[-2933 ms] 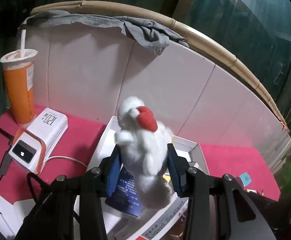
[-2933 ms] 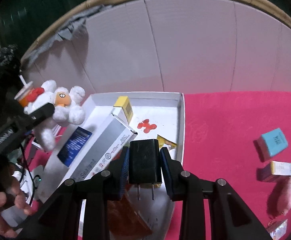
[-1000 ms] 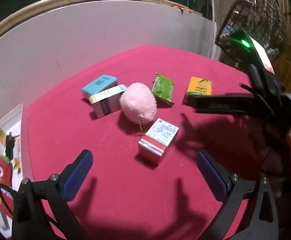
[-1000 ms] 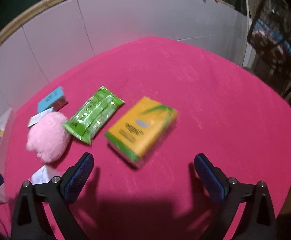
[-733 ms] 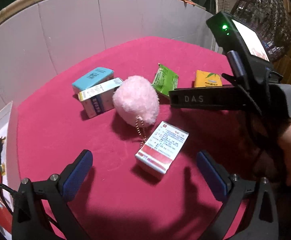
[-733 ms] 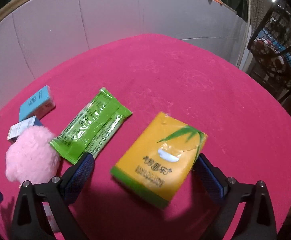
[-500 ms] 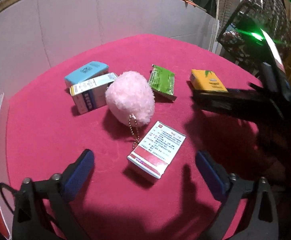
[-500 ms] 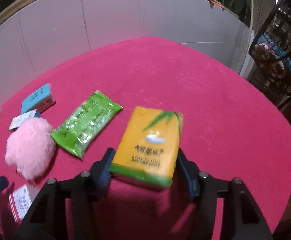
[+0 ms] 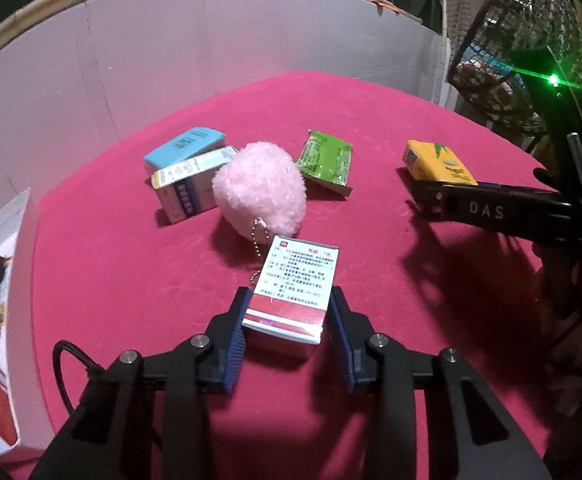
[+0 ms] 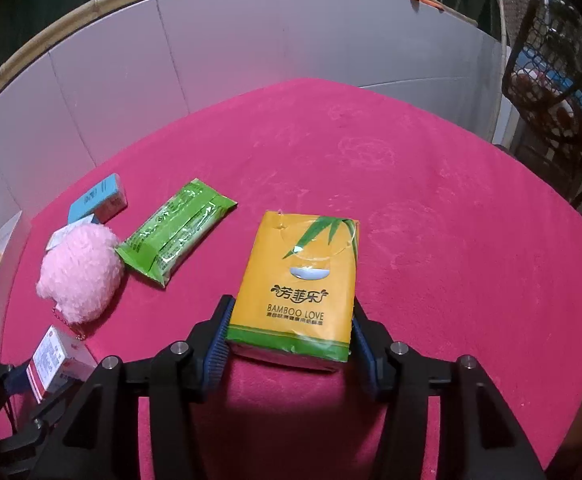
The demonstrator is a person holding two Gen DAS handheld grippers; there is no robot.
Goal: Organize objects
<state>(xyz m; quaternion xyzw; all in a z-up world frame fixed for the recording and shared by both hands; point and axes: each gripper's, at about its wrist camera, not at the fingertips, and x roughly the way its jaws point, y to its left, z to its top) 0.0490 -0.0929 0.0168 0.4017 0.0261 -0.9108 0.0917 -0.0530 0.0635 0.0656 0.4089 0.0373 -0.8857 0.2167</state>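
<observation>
Red cloth covers the table; loose goods lie scattered on it.

Item: white-and-red box, lower centre of the left view, flat on the cloth. The left gripper is clamped on its near end, pads against both long sides, likely for lifting.

Item: yellow tissue pack, centre of the right view, flat. The right gripper is closing on its near end, pads at both edges.

Unheld, middle left of both views: pink pompom with bead chain, green packet, blue box touching a white carton.

White tray, left edge: presumably the destination.
</observation>
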